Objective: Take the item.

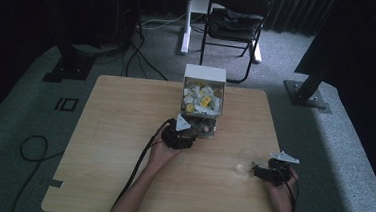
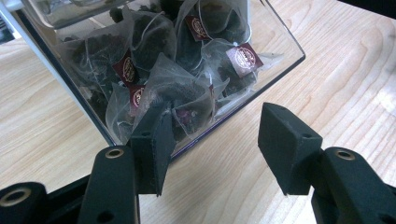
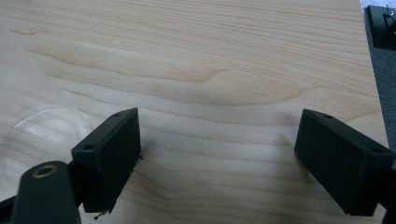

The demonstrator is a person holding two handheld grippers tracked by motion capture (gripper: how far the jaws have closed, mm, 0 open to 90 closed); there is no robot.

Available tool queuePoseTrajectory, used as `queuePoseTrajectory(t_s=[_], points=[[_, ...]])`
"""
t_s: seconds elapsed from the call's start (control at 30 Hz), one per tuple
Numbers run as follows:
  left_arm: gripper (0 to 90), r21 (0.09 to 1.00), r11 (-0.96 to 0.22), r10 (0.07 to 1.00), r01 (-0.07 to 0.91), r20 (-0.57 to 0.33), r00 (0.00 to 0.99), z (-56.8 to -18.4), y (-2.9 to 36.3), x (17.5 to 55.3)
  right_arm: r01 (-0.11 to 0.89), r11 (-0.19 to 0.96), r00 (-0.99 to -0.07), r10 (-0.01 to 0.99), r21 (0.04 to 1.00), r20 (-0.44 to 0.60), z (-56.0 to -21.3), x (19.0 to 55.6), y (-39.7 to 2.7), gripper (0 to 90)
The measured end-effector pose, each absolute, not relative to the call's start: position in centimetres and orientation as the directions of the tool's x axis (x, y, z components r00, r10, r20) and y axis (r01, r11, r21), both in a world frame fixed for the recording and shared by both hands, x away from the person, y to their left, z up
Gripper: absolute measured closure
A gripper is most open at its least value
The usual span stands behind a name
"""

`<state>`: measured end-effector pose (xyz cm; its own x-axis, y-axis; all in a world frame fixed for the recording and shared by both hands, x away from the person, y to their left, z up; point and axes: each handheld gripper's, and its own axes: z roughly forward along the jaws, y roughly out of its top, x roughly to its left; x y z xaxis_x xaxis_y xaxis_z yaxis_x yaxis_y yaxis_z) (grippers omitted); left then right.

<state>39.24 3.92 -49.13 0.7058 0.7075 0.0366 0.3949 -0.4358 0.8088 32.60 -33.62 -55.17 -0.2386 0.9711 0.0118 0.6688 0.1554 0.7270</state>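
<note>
A clear box point(image 2: 283, 43) holds several mesh pyramid tea bags point(image 2: 180, 88) with dark red tags. In the high view it is the lower part of a white-topped dispenser point(image 1: 203, 94) at the far middle of the table. My left gripper point(image 2: 217, 149) is open at the box's near corner, its left pad point(image 2: 156, 144) against the clear front wall and its right pad over bare wood. From above, the left gripper point(image 1: 194, 135) sits just in front of the dispenser. My right gripper point(image 3: 219, 158) stands open over bare wood, a clear plastic cup point(image 3: 32, 116) to its left. In the high view the right gripper point(image 1: 255, 171) is near the table's right front, beside the cup point(image 1: 246, 159).
The wooden table point(image 1: 124, 131) stands on grey carpet. A black folding chair point(image 1: 234, 24) and a white stand leg point(image 1: 186, 20) are beyond the far edge. A black cable point(image 1: 32, 150) loops on the floor at left, and black frame feet point(image 1: 304, 94) sit at right.
</note>
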Motion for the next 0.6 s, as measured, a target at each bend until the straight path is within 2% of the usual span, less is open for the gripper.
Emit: queuePoseTrajectory(t_s=[0.4,0.6], points=[[48.9,0.81,-0.432,0.701,0.397,0.025,0.712,-49.1,4.2,37.4,0.668,0.158,-0.24,0.971,0.727,0.009,-55.2,32.6,-33.6,14.4],[49.1,0.831,-0.415,0.719,0.371,0.05,0.694,-48.7,4.6,36.6,0.668,0.158,-0.24,0.971,0.727,0.01,-55.2,32.6,-33.6,14.4]])
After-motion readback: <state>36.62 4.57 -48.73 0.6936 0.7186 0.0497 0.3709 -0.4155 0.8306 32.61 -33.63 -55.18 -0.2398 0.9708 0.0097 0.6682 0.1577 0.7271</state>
